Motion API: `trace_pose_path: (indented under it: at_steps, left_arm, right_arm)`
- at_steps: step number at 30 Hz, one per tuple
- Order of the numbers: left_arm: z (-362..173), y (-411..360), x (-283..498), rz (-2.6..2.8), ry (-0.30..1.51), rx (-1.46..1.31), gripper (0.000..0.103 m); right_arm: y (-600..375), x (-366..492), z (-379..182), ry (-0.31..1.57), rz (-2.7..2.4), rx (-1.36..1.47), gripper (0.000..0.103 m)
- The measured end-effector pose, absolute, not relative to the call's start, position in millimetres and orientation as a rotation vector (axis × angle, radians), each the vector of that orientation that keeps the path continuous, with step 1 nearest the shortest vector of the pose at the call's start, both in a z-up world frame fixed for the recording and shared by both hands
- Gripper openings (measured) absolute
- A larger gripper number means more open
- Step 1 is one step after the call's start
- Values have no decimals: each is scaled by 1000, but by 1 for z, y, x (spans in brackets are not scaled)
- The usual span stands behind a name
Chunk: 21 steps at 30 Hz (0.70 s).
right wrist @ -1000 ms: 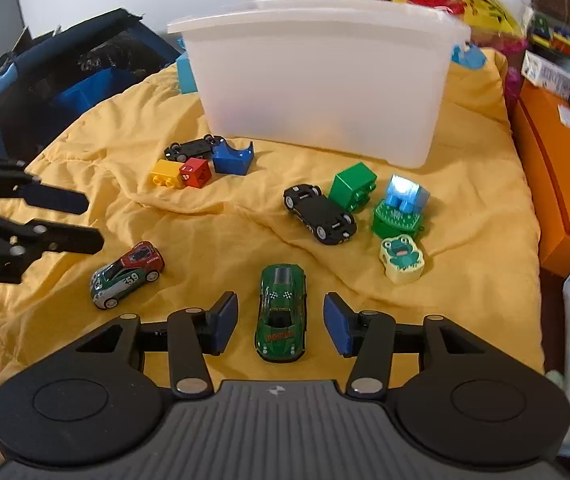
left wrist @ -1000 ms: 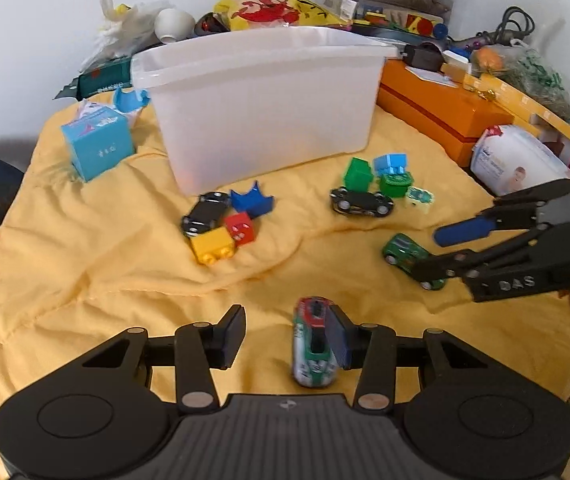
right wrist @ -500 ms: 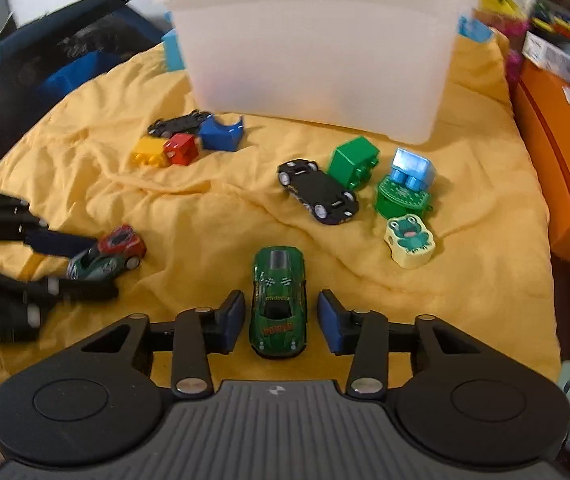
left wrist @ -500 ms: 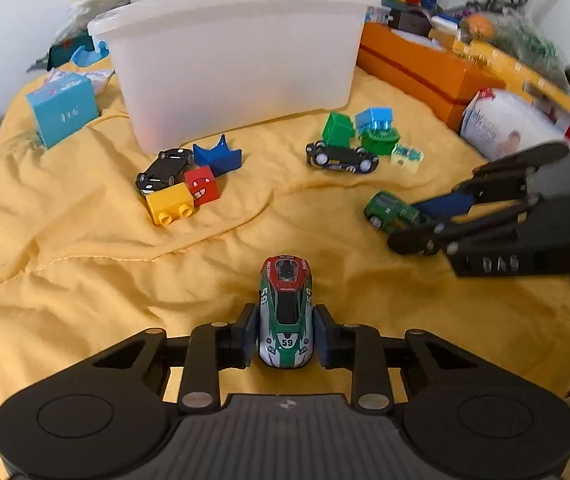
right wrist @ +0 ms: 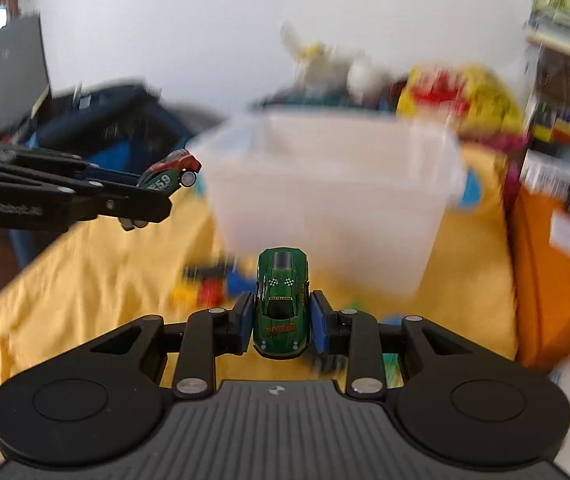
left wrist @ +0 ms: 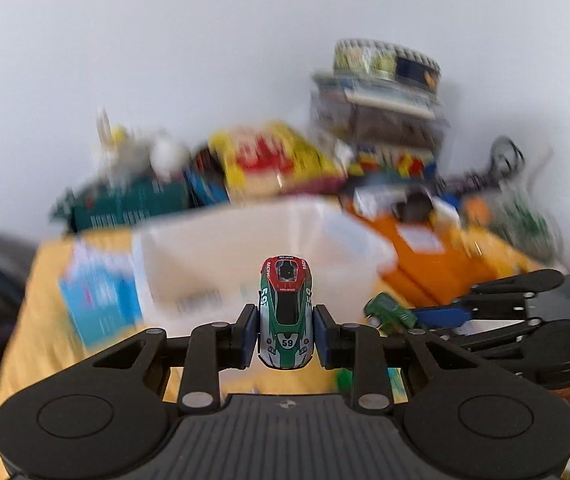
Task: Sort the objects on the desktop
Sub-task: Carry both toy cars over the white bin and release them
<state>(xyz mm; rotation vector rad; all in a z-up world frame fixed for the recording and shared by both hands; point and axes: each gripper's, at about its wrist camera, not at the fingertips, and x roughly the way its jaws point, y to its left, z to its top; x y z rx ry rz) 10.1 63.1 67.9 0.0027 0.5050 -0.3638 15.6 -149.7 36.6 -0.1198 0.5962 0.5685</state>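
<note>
Left wrist view: the left gripper (left wrist: 285, 330) is clamped narrowly on a small green, white and red toy racing car numbered 59 (left wrist: 285, 318), its blue pads (left wrist: 247, 330) pressing both flanks, nose pointing away. The car hangs in the air in front of the translucent white plastic bin (left wrist: 261, 256), which stands on the yellow quilted cloth (left wrist: 37, 320). To the right, the right gripper (left wrist: 417, 318) carries a dark green toy car (left wrist: 389, 312) at about the same height. I judge the chief risk to be a slip: the pads hold only the rear half of the smooth car body, so a quick swing could tip it out short of the bin. The two grippers are also near each other and could knock together over the rim.

Right wrist view: the right gripper (right wrist: 281, 326) grips the dark green toy car (right wrist: 282, 302) the same way, aimed at the bin (right wrist: 333, 192). The left gripper (right wrist: 153, 196) with its numbered car (right wrist: 169, 174) is at the left, near the bin's corner. Blurred toy bricks (right wrist: 209, 284) lie on the cloth (right wrist: 85, 288) below. An orange box (right wrist: 557, 280) and heaped clutter crowd the right side and back, so the bin's near wall is what must be cleared.
</note>
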Motion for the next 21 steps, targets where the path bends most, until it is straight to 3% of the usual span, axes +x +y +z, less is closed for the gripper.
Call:
trace_pose_path:
  at_steps: [9,19,21]
  left_arm:
    - [121,63,94,-298,366,92,33]
    - [48,40,163,-221,534,159,33]
    - [41,40,166,-215,543,157,37]
  right_arm:
    - [-126,94,98,391,488,-111,33]
    - [-104,162,36,563,380,-70,33]
    - [-103,167,29,580,379,-78,35]
